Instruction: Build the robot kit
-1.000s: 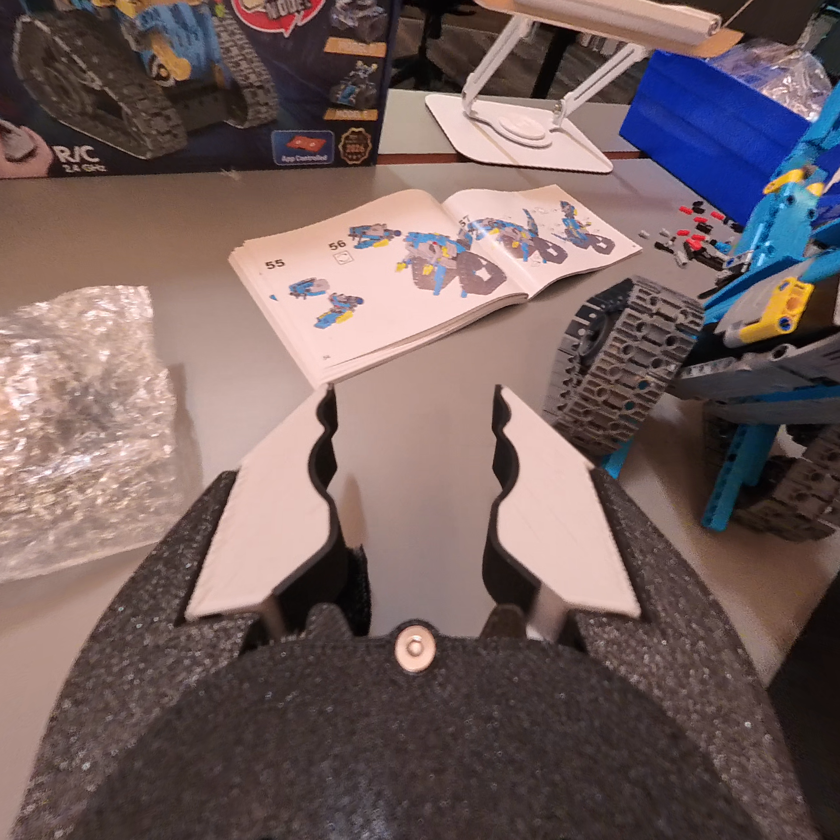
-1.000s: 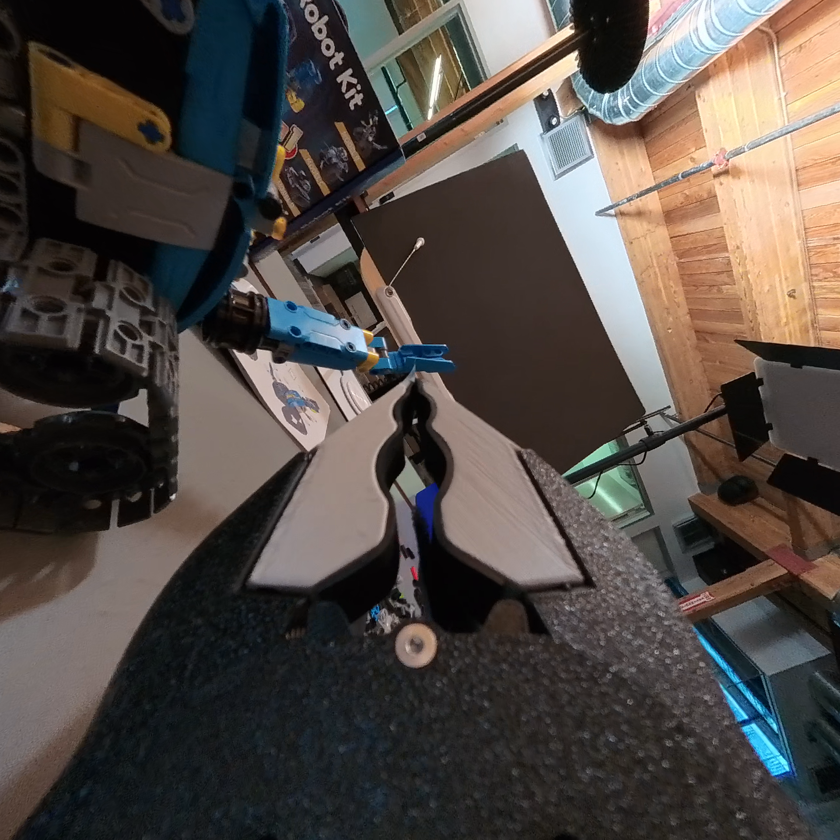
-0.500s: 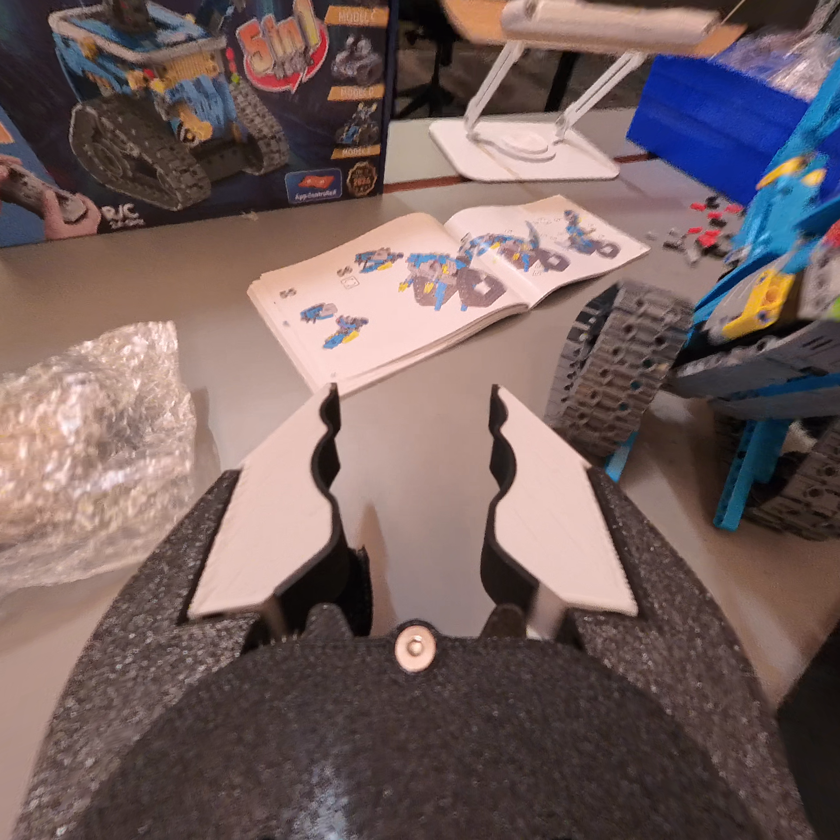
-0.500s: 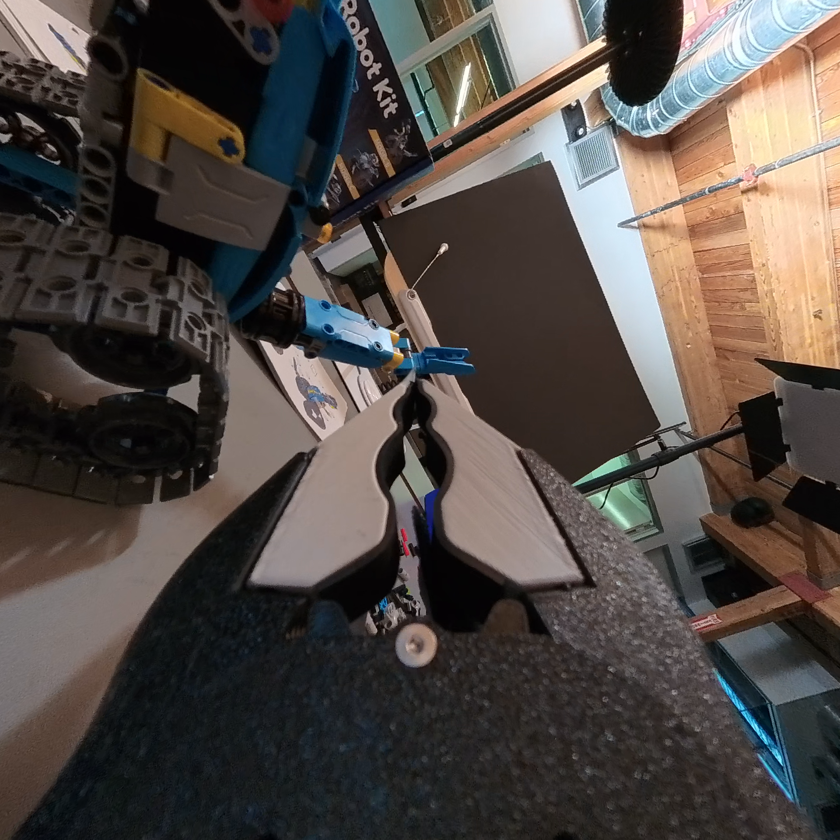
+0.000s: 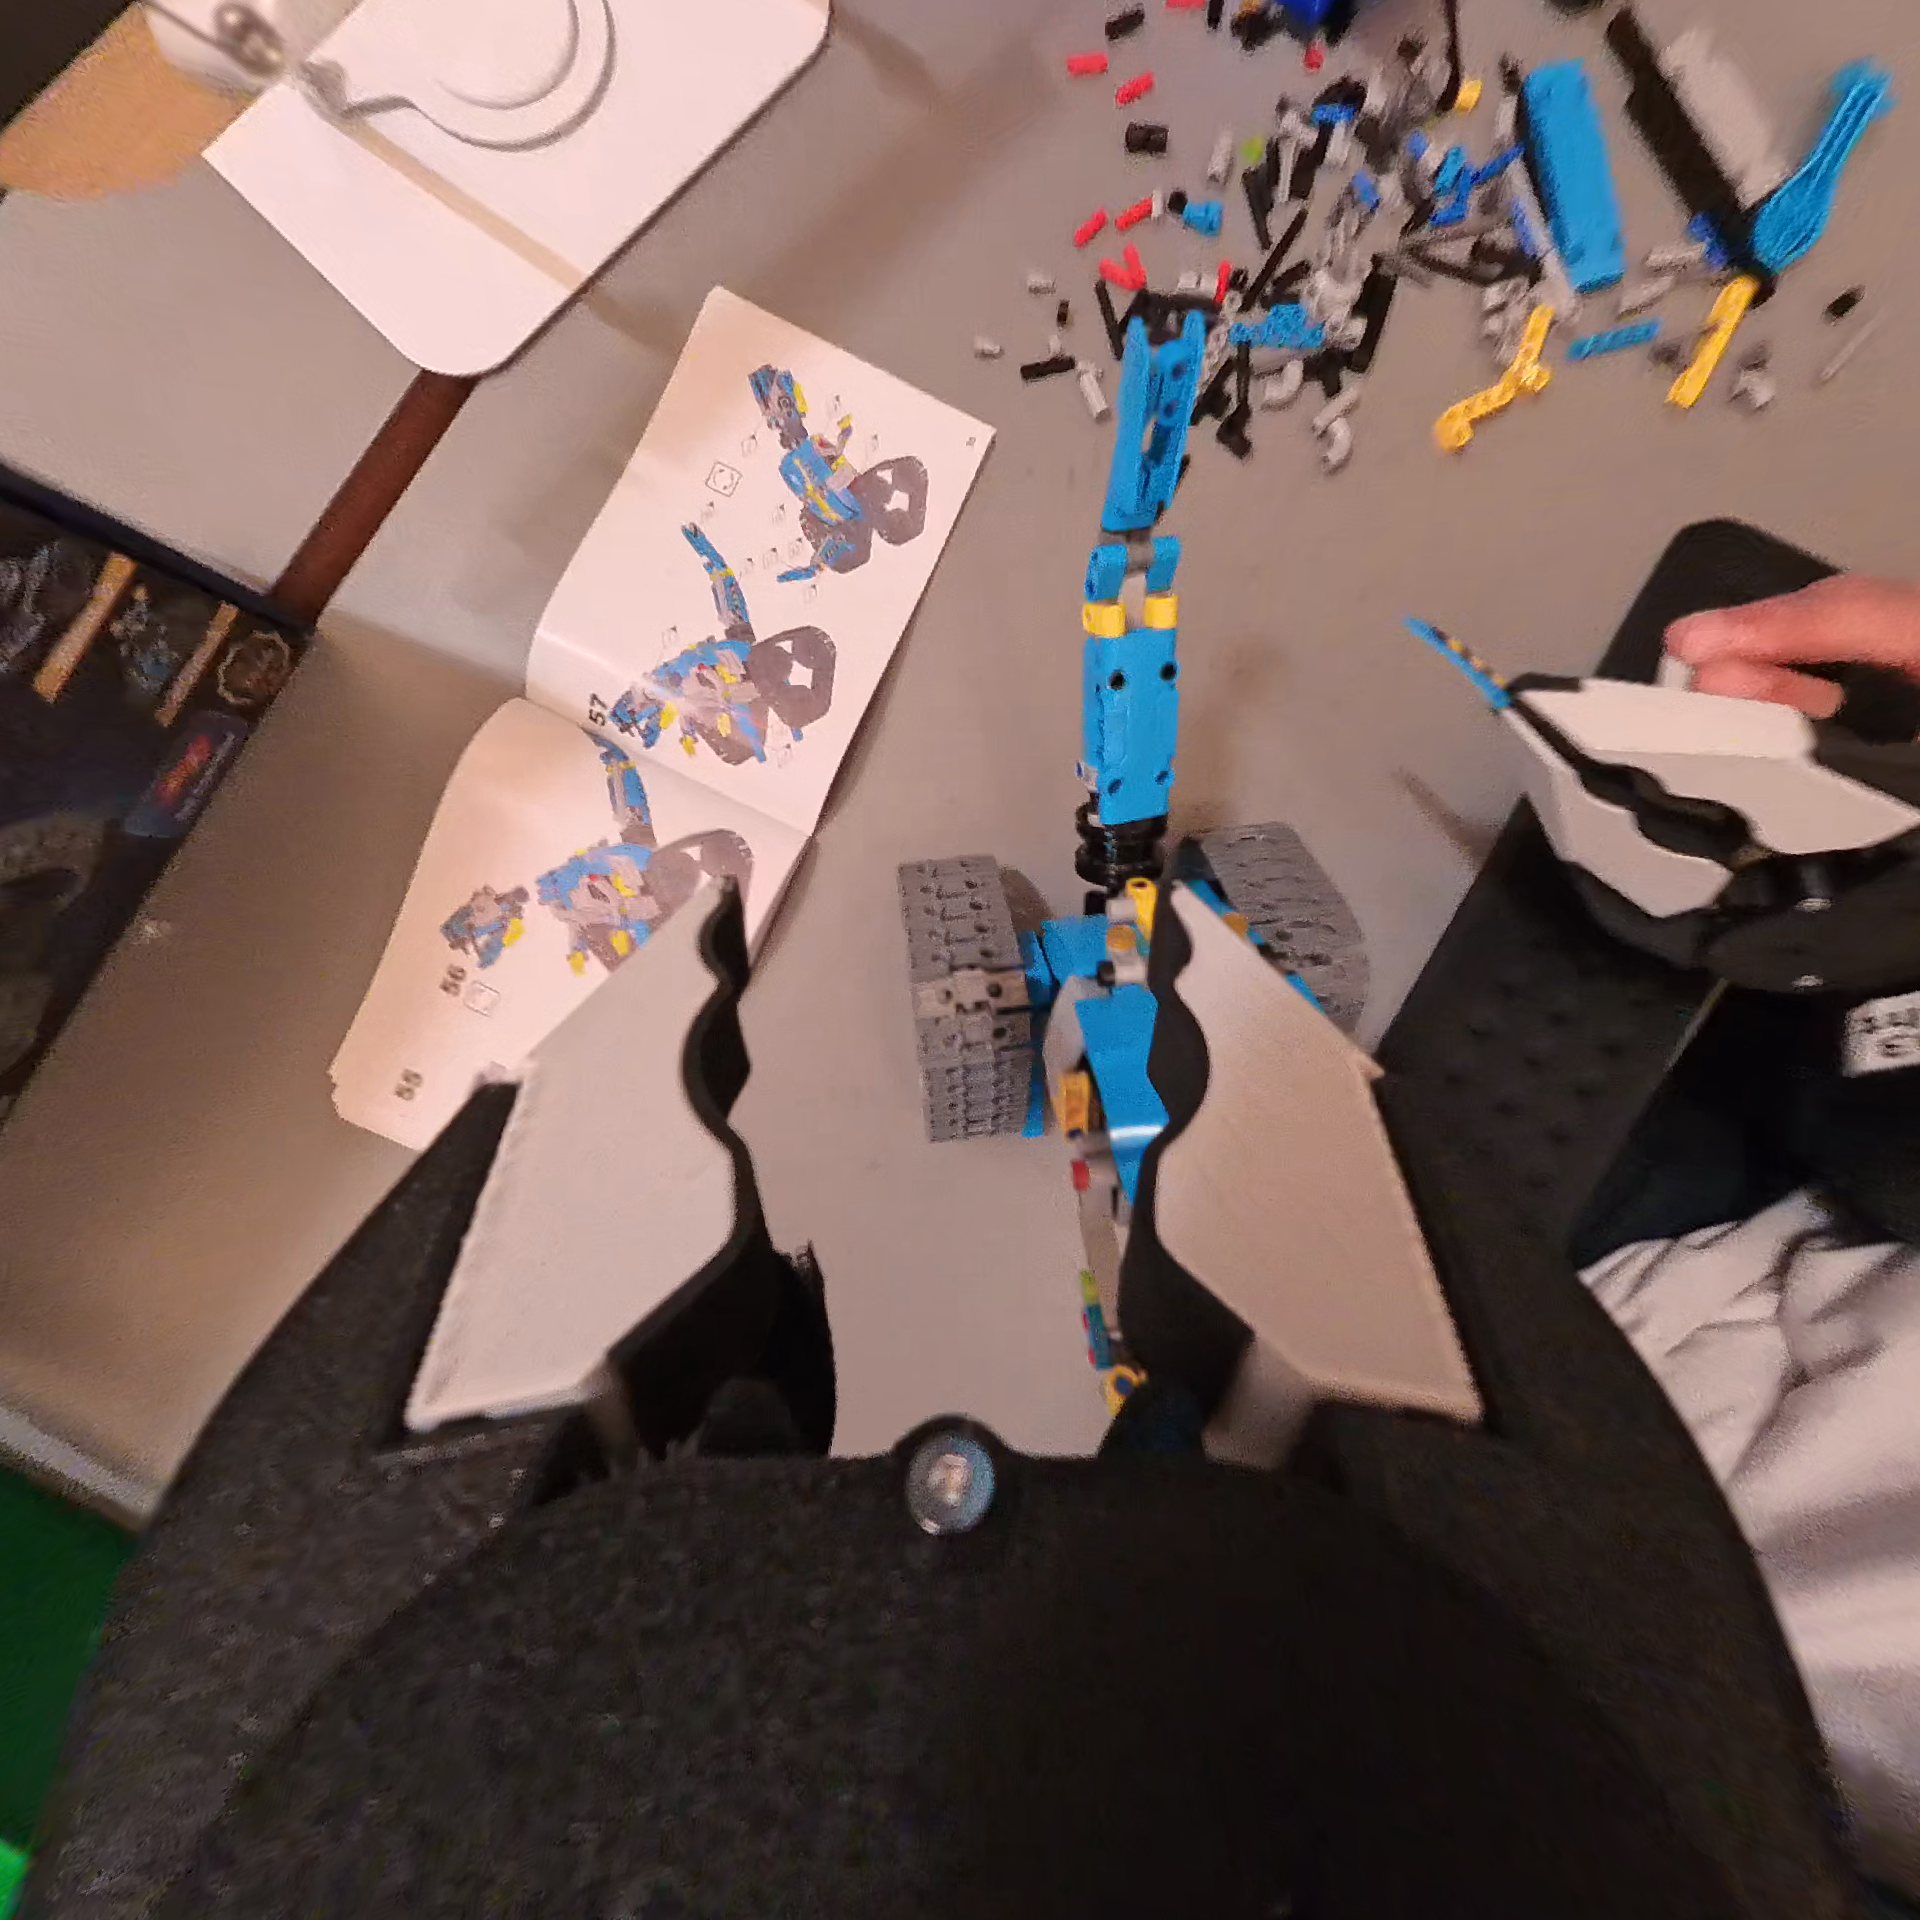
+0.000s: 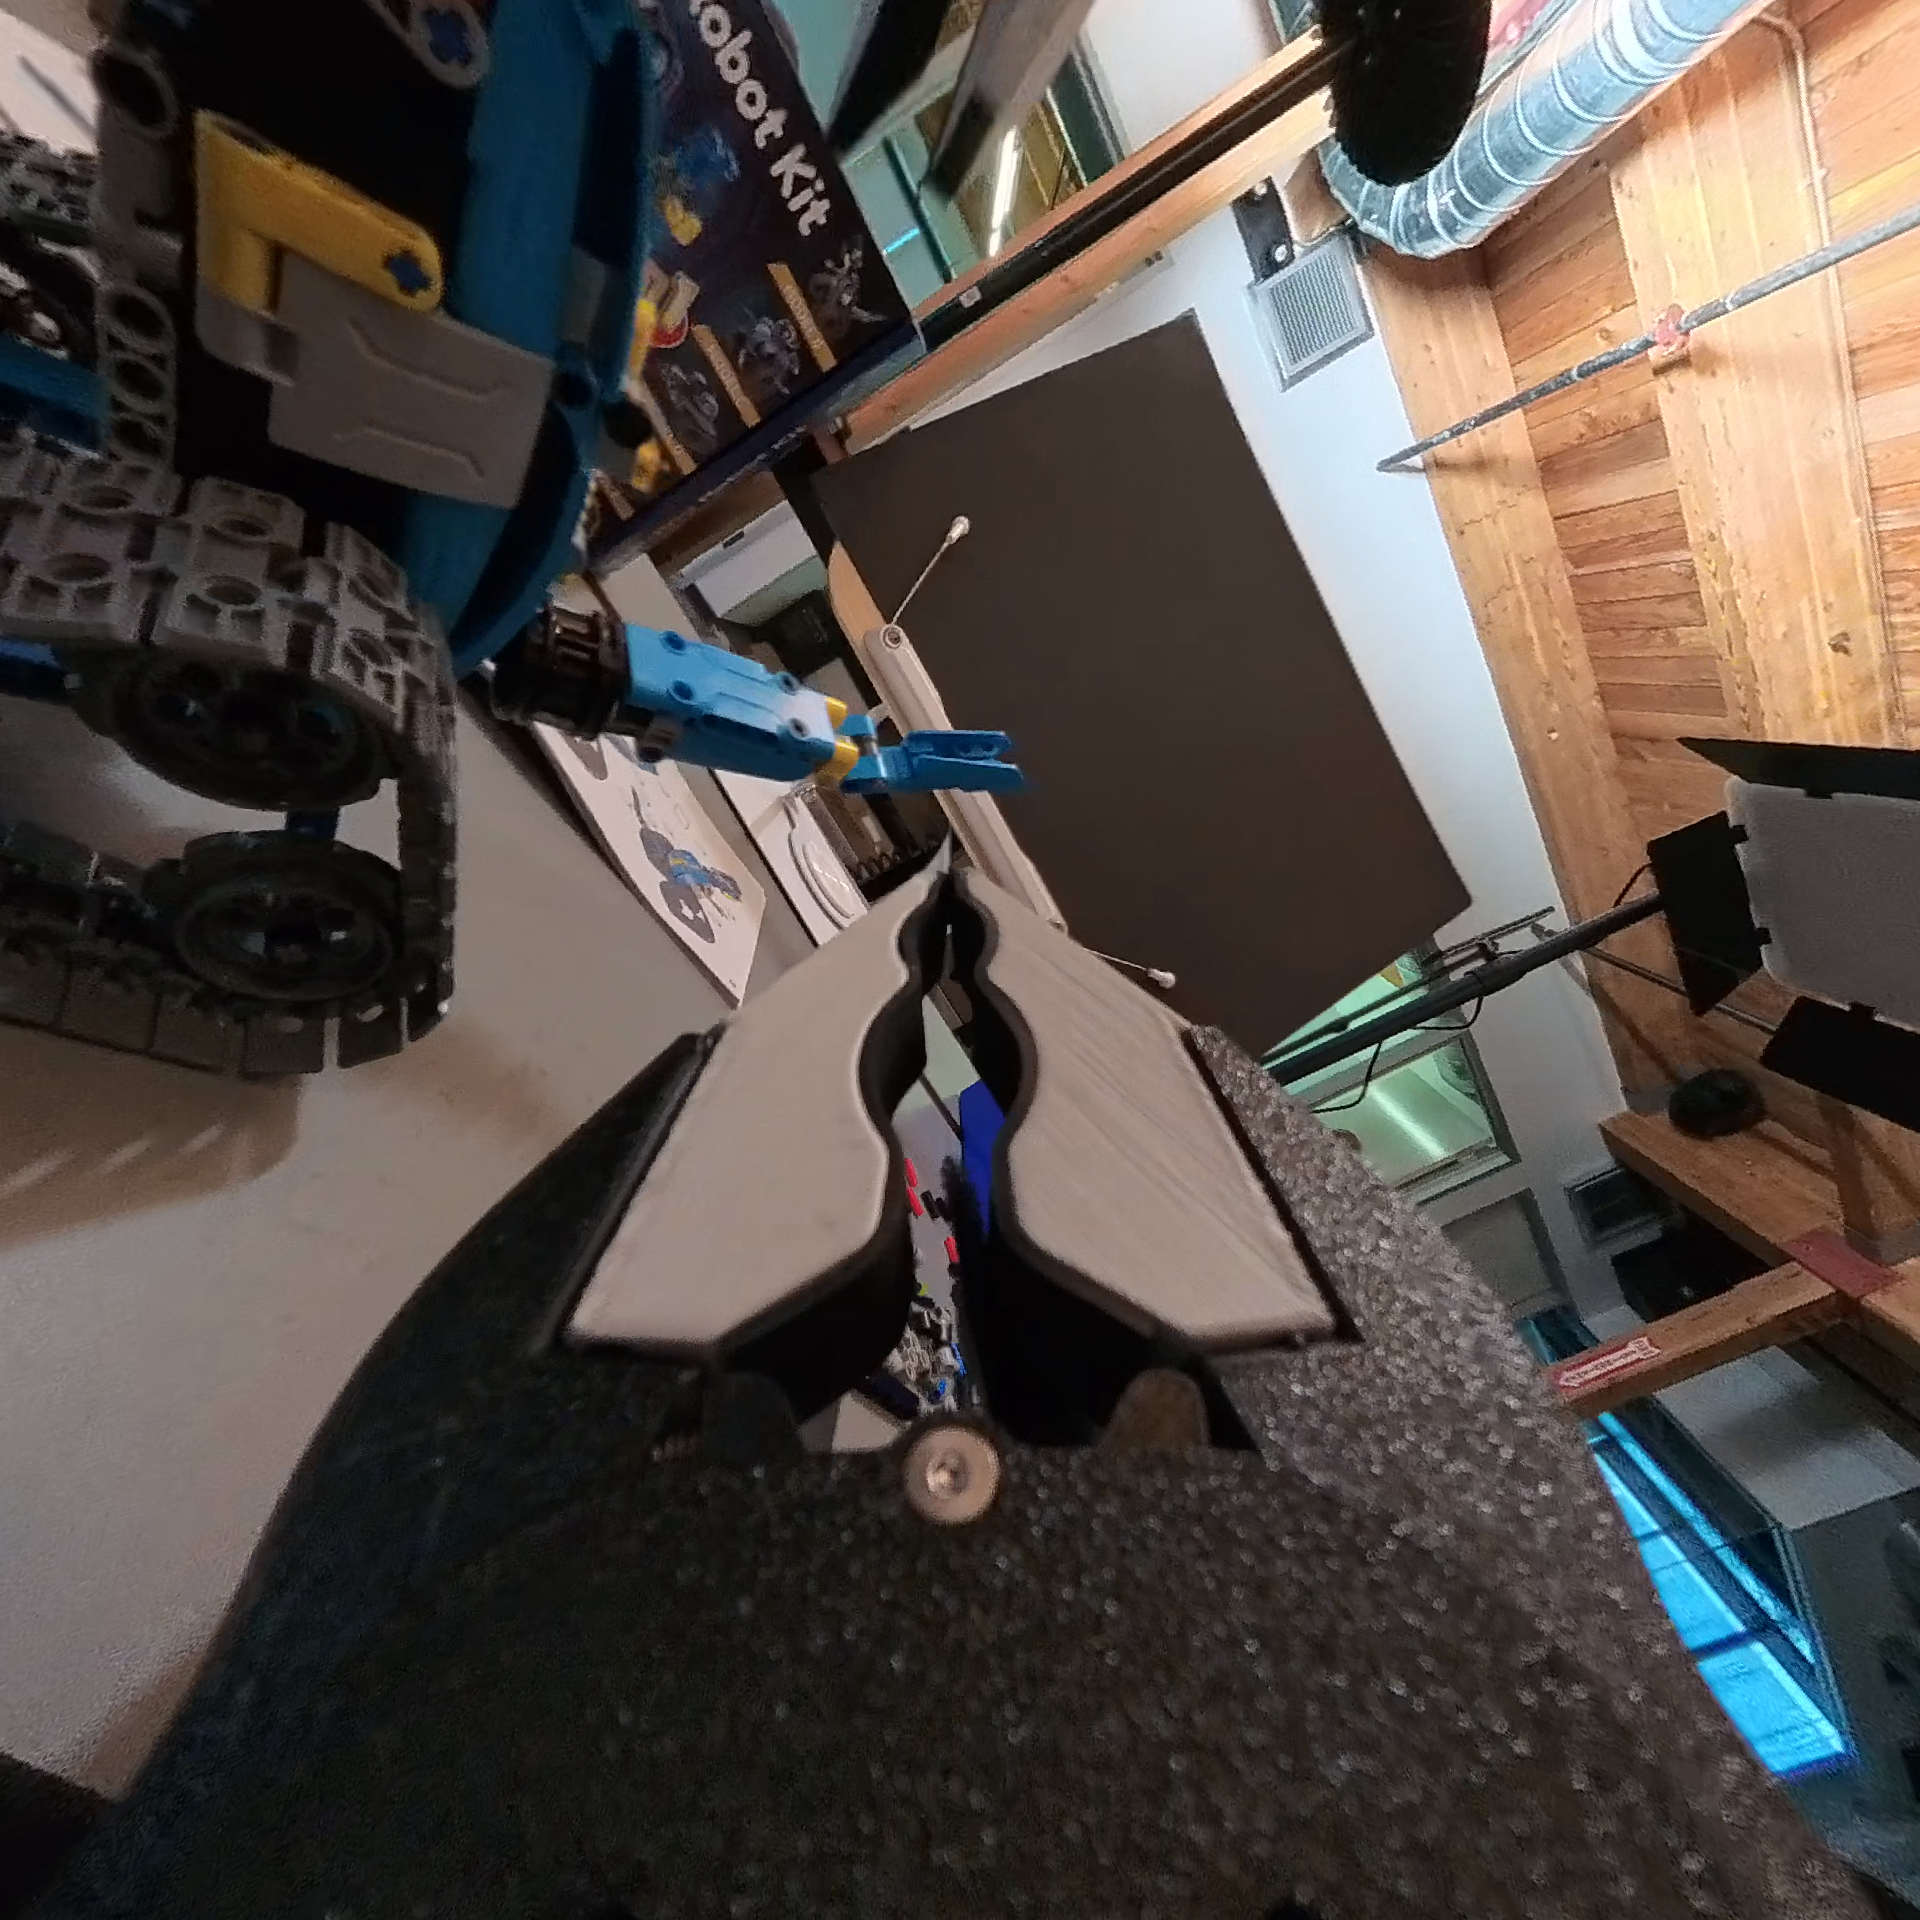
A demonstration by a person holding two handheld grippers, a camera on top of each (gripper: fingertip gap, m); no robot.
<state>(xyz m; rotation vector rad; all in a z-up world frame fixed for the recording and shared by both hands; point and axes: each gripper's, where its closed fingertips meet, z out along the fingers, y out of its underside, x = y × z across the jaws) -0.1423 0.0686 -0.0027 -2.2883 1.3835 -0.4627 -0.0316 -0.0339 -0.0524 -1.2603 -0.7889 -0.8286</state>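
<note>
A blue and grey tracked model (image 5: 971,997) stands on the grey table (image 5: 208,831), its long blue arm (image 5: 1127,707) reaching toward a pile of loose pieces (image 5: 1455,229). My left gripper (image 5: 945,914) is open and empty, above the model; its right finger (image 5: 1278,1174) hides part of the body. My right gripper (image 6: 951,883) is shut, low beside the model (image 6: 312,364), just below the arm's claw (image 6: 935,764). It also shows in the left wrist view (image 5: 1532,707), held by a hand (image 5: 1797,634). A thin blue strip (image 5: 1449,649) shows at its tip; I cannot tell if it is held.
An open instruction booklet (image 5: 727,675) lies left of the model. The kit box (image 5: 104,675) stands at the far left, and a white stand base (image 5: 499,156) sits beyond it. White cloth (image 5: 1766,1403) lies at the table's near right edge.
My left gripper has risen and tipped from a low forward look to looking down on the model, still open. The right gripper stays shut; the model has slid slightly left in its view.
</note>
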